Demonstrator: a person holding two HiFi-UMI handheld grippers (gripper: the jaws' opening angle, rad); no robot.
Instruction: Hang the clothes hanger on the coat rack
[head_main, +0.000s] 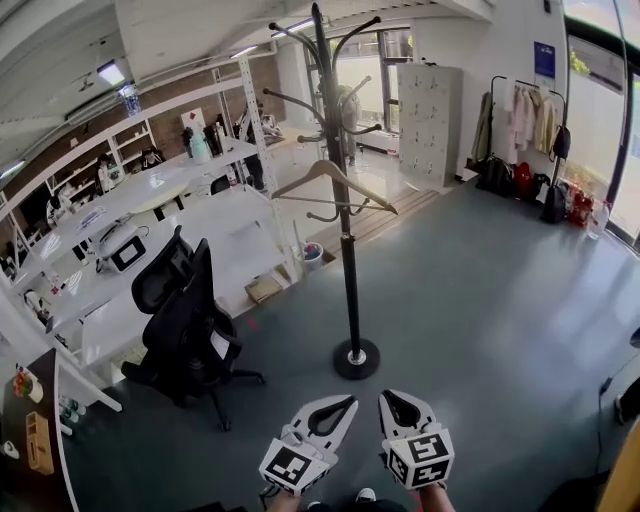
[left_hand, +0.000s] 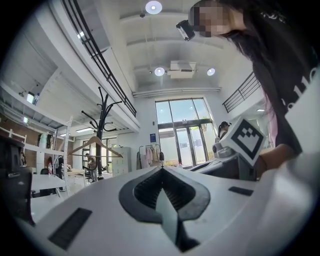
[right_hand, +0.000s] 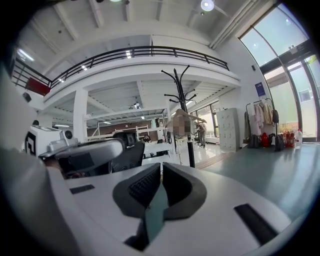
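Note:
A black coat rack (head_main: 345, 230) stands on the grey floor, with a wooden clothes hanger (head_main: 335, 185) hanging from one of its lower hooks. In the left gripper view the rack (left_hand: 101, 135) and the hanger (left_hand: 95, 146) show far off at the left. In the right gripper view the rack (right_hand: 189, 130) stands ahead, and a mosaic patch covers the hanger. Both grippers are low at the head view's bottom edge, well short of the rack's base. My left gripper (head_main: 350, 400) (left_hand: 161, 168) is shut and holds nothing. My right gripper (head_main: 385, 397) (right_hand: 161, 165) is also shut and holds nothing.
A black office chair (head_main: 185, 320) stands left of the rack beside white desks and shelving (head_main: 150, 200). A grey locker (head_main: 430, 120) and a clothes rail with garments (head_main: 525, 120) stand at the back right. Open grey floor (head_main: 480, 300) lies to the right.

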